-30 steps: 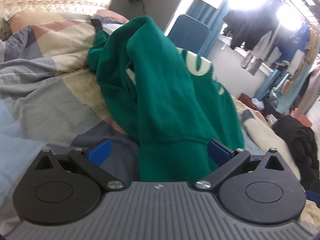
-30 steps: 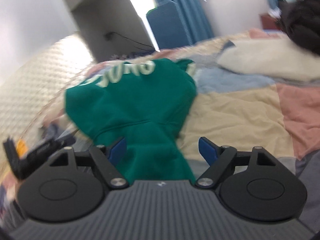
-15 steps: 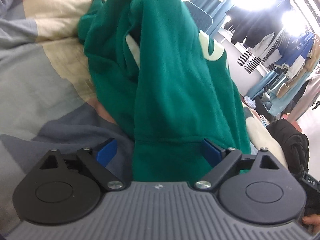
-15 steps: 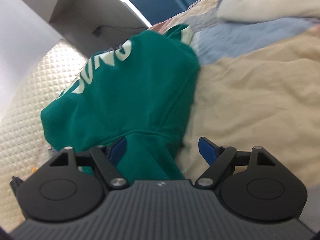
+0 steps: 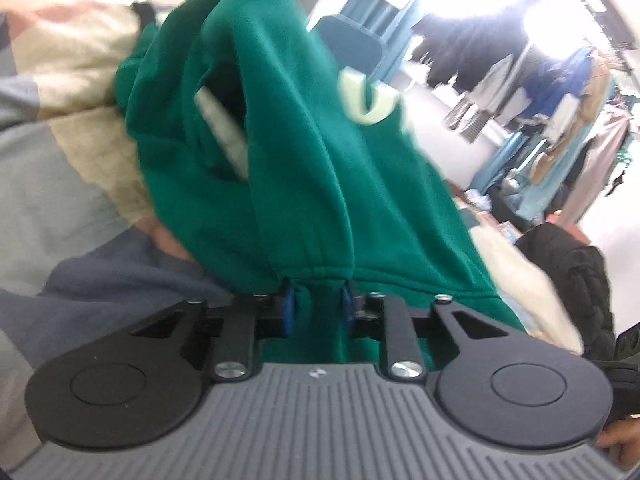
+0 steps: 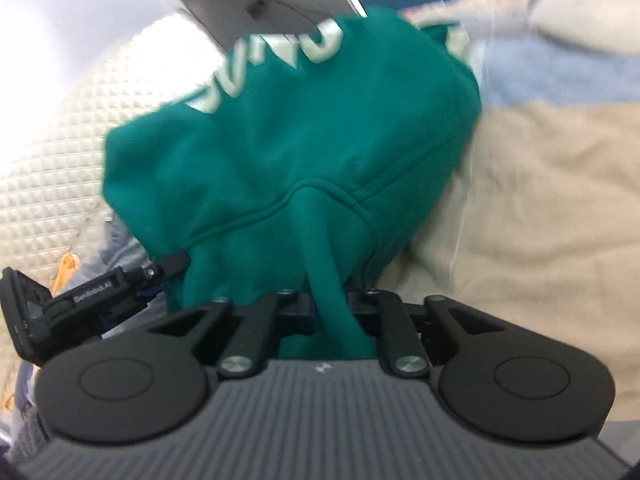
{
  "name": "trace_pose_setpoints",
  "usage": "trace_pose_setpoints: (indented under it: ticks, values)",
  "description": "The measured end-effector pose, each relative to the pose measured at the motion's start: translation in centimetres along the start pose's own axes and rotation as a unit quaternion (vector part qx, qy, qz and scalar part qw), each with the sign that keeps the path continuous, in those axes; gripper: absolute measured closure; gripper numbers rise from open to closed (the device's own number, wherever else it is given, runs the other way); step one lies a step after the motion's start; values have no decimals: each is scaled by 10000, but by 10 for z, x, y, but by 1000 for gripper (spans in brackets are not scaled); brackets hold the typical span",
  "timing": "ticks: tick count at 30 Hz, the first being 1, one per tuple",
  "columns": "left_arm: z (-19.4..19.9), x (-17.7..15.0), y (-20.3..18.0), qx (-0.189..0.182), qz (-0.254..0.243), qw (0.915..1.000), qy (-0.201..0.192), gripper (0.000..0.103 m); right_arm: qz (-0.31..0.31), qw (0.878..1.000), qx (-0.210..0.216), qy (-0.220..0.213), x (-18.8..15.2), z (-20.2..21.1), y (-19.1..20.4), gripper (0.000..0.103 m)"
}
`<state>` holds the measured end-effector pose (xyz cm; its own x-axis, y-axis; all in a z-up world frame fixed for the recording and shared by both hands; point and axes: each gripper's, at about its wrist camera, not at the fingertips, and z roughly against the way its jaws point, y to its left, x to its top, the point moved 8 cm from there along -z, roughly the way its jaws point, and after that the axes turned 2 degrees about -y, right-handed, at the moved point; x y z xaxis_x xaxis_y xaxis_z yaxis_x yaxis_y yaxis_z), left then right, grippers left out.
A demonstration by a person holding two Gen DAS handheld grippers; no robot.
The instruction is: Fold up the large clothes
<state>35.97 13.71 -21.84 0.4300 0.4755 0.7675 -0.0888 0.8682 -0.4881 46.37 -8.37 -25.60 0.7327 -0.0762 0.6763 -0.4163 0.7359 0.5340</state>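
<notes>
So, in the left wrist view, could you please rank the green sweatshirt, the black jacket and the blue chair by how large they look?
1. green sweatshirt, by far the largest
2. black jacket
3. blue chair

The jacket and the chair look close in size, and the chair sits farther from the camera, so their order is unsure.

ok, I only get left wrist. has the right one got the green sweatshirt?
Observer: Yes. The right gripper has its jaws shut on a bunched bit of the green sweatshirt, at the hem band.
Operator: which face is toward it?
Observer: The printed one. A whole row of pale lettering runs across the top.
Operator: what's behind the shirt there?
Observer: A quilted cream headboard, left of the shirt in the right wrist view.
</notes>
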Motion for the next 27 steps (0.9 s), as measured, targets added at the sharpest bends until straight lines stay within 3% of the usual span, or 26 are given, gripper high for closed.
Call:
trace_pose_setpoints:
  ticks: [8,13,16,21,24,25,26,27]
  values:
    - [104,8,-43,-605,296,9955,-668,86,733,9946,290,-681,5,87,60,94]
    - [170,-5,-60,-781,583,9919,-815,86,1253,9887,430,-707,-16,144,96,94]
    - [194,-18,-64,-730,675,9921,-767,85,1390,9869,417,-710,-27,170,106,94]
    - [198,-45,-60,-382,814,9956,-259,84,903,9955,257,-157,-51,168,94,91]
    - [191,-50,-52,-428,1068,9934,21,75,554,9983,196,57,-50,158,85,91]
    - [189,-50,-49,-451,1147,9924,77,65,386,9990,219,84,-52,159,83,91]
    - [188,-51,-46,-487,1240,9910,132,53,179,9995,233,88,-52,160,79,87]
    - [185,-51,-42,-580,1371,9887,167,49,-40,9997,222,70,-52,163,74,76]
